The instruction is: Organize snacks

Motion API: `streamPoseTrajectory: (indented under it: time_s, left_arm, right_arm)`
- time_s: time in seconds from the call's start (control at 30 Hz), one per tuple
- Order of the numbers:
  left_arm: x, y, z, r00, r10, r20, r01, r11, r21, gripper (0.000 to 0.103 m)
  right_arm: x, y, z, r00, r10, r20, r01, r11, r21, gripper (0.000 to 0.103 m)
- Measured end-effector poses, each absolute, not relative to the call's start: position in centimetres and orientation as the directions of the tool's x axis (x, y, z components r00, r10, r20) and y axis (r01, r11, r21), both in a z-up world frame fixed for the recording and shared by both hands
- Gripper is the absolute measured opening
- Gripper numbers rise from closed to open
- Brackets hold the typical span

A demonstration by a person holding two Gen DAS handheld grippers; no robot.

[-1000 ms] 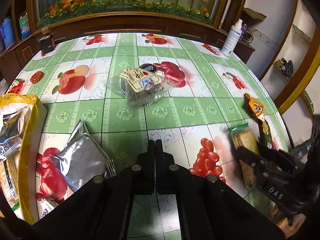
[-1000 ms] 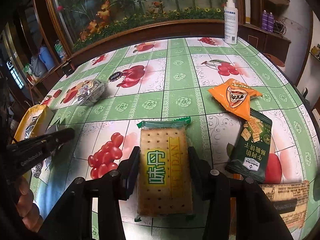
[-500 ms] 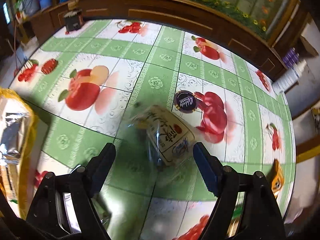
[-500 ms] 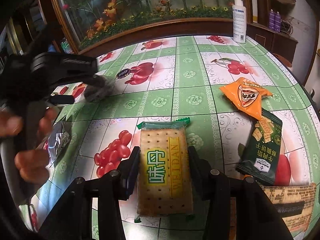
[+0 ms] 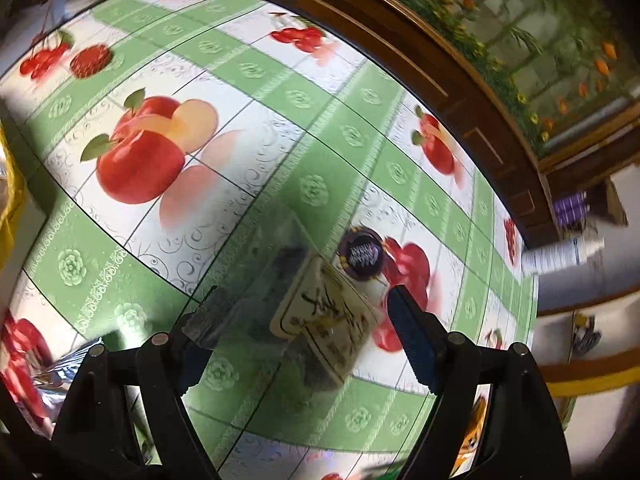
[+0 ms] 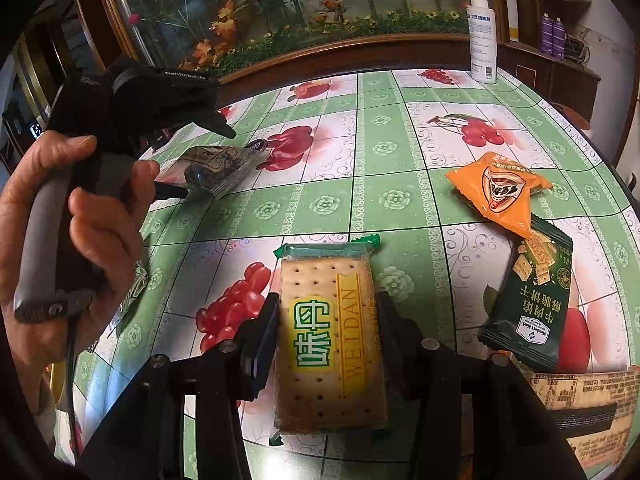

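Orange packet (image 6: 500, 190), green packet (image 6: 528, 300), spray bottle (image 6: 482, 34)

left wrist: steep, close over table (image 5: 248, 184) | right wrist: lower, forward | shared: clear packet (image 5: 320, 316)

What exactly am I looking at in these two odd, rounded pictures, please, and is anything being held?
No robot here: a person carries a handheld two-finger gripper in each hand, each with a fisheye camera looking along its fingers, hence the bulging table. In the left-wrist view, the left gripper stands open around a clear plastic snack packet with a cream label, not yet squeezed. The right-wrist view shows the right gripper closed on a rectangular cracker pack with green ends. It also shows the person's left hand holding the other tool. On the green fruit-print tablecloth lie an orange crisp bag and a dark green biscuit bag; a white spray bottle stands at the far edge.
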State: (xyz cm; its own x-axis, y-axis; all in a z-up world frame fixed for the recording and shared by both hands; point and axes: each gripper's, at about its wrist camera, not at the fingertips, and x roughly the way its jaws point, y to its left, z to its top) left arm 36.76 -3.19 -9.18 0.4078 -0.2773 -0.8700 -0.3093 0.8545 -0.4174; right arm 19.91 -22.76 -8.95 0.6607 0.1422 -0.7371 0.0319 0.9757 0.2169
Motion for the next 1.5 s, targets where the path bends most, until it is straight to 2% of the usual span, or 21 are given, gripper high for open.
streamPoseTrajectory:
  time_s: [0.17, 0.27, 0.33, 0.37, 0.5, 0.7, 0.9, 1.13, 1.5]
  left_arm:
    - [38.1, -5.2, -9.0, 0.372, -0.153, -0.916, -0.271, 0.925, -0.265, 0.082]
    - [38.7, -6.5, -9.3, 0.347, -0.073, -0.935, -0.196, 0.969, -0.149, 0.081]
    - [38.1, -6.8, -9.2, 0.36, -0.058, -0.931, -0.147, 0.982, -0.118, 0.062]
    - [37.8, -6.7, -9.1, 0.362, -0.055, -0.93, -0.133, 0.985, -0.11, 0.045]
    - [35.4, -5.7, -8.9, 0.365, -0.1, -0.926, -0.06, 0.99, -0.131, 0.039]
    - [27.7, -5.6, -7.4, 0.456, -0.082, -0.886, 0.05, 0.997, -0.066, 0.038]
    - [18.6, -4.6, -3.9, 0.562, -0.092, -0.822, 0.132, 0.991, -0.021, 0.038]
    - [11.3, -1.3, -1.2, 0.648, -0.034, -0.761, 0.089, 0.996, 0.031, 0.038]
    - [7.6, 5.6, 0.0, 0.699, 0.066, -0.712, -0.041, 0.998, 0.052, 0.038]
  right_arm:
    - [20.0, -22.9, -9.0, 0.663, 0.144, -0.734, 0.032, 0.975, 0.22, 0.049]
    - [19.9, -23.0, -9.0, 0.664, 0.15, -0.732, 0.033, 0.973, 0.229, 0.049]
    - [19.9, -23.1, -9.0, 0.664, 0.157, -0.731, 0.035, 0.97, 0.239, 0.048]
    - [19.9, -23.1, -9.0, 0.663, 0.157, -0.732, 0.035, 0.97, 0.24, 0.048]
    - [19.7, -23.0, -9.0, 0.662, 0.151, -0.735, 0.038, 0.972, 0.234, 0.048]
    - [18.6, -23.1, -8.5, 0.665, 0.163, -0.729, 0.042, 0.966, 0.254, 0.048]
    - [14.9, -24.7, -6.5, 0.704, 0.256, -0.662, 0.033, 0.92, 0.391, 0.048]
    - [10.7, -25.7, -5.1, 0.724, 0.386, -0.572, 0.0, 0.83, 0.558, 0.048]
    - [8.3, -20.6, -1.9, 0.724, 0.468, -0.507, -0.115, 0.806, 0.581, 0.047]
